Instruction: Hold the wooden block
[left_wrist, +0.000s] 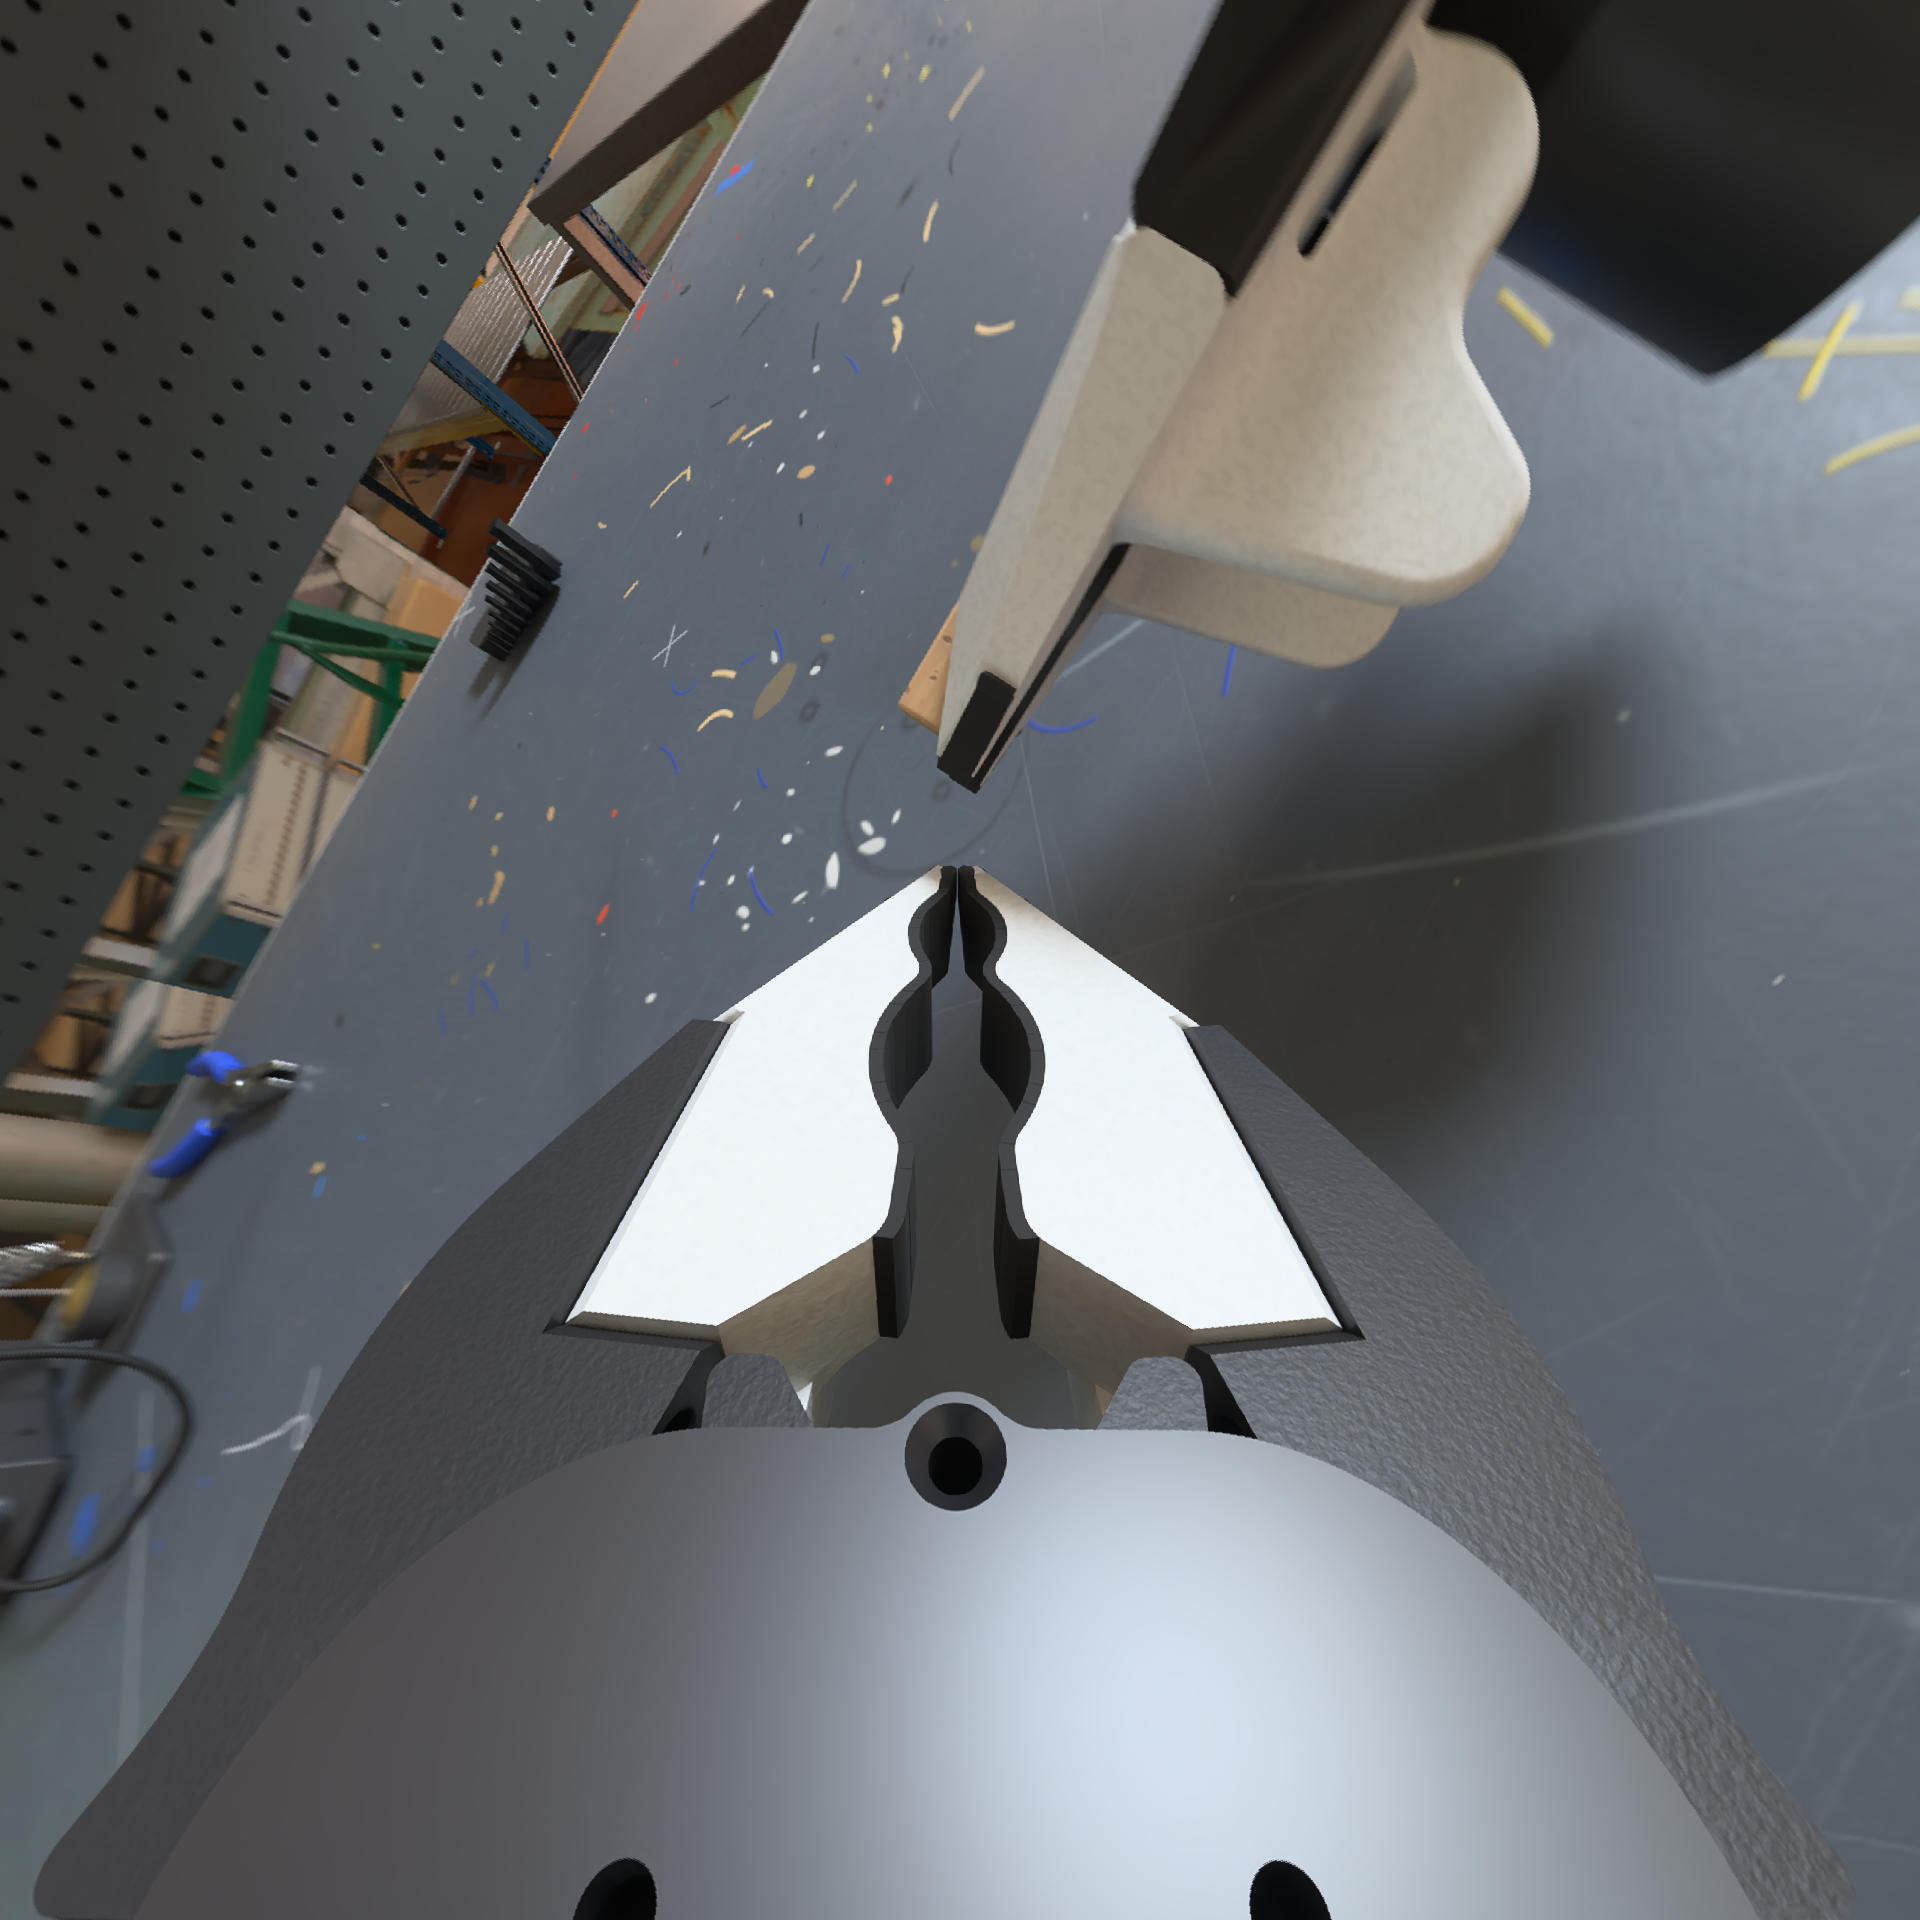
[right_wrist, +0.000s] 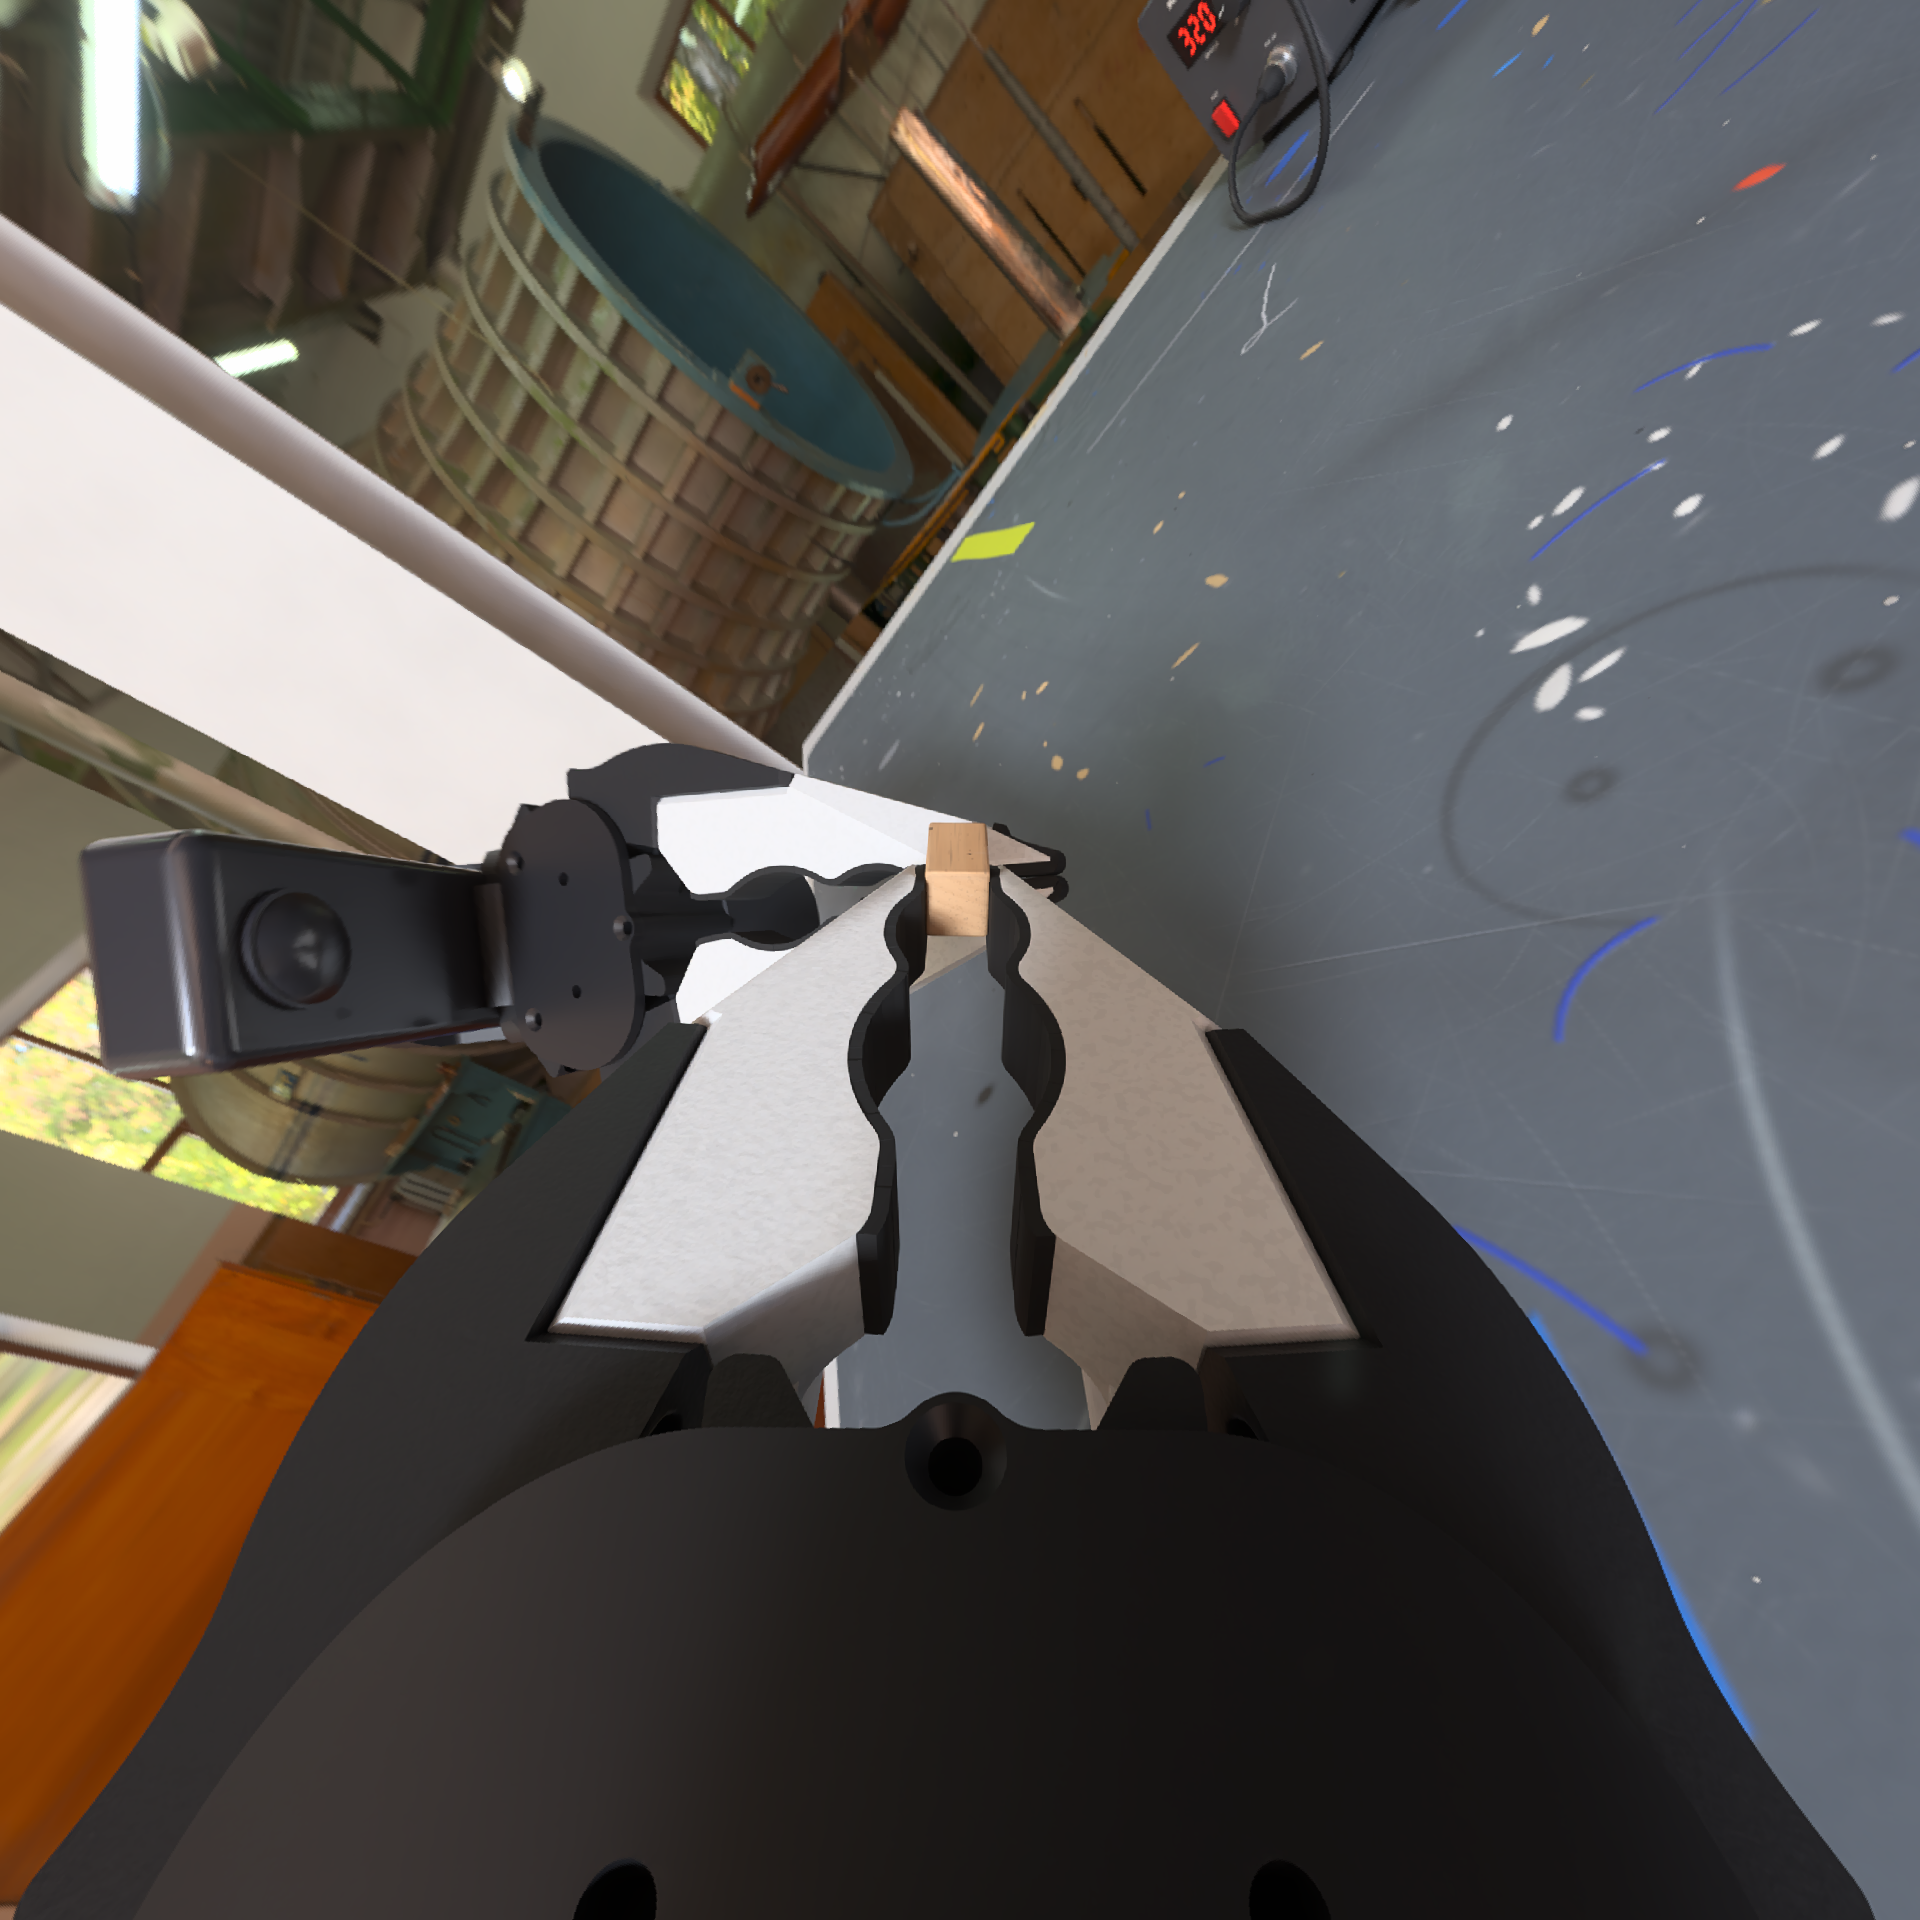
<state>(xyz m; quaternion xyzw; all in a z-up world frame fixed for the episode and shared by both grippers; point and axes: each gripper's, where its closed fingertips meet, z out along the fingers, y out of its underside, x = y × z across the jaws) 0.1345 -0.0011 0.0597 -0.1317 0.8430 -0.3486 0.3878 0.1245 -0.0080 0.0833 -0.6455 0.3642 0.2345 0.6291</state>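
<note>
A small pale wooden block (right_wrist: 957, 881) sits pinched between the tips of my right gripper (right_wrist: 957, 894), which is shut on it above the grey table. In the left wrist view the same block (left_wrist: 928, 681) shows as a tan edge behind the right gripper's fingers (left_wrist: 982, 717), which reach down from the upper right. My left gripper (left_wrist: 957, 878) is shut and empty, its tips just below and close to the right gripper's tips. In the right wrist view the left gripper (right_wrist: 1029, 868) lies just beyond the block, with its camera body to the left.
The grey speckled table (left_wrist: 727, 582) has a black comb-like part (left_wrist: 520, 587) and blue-handled pliers (left_wrist: 223, 1101) near its left edge. A perforated panel (left_wrist: 187, 364) stands at the left. A power supply with cable (right_wrist: 1247, 62) sits at the table's far corner.
</note>
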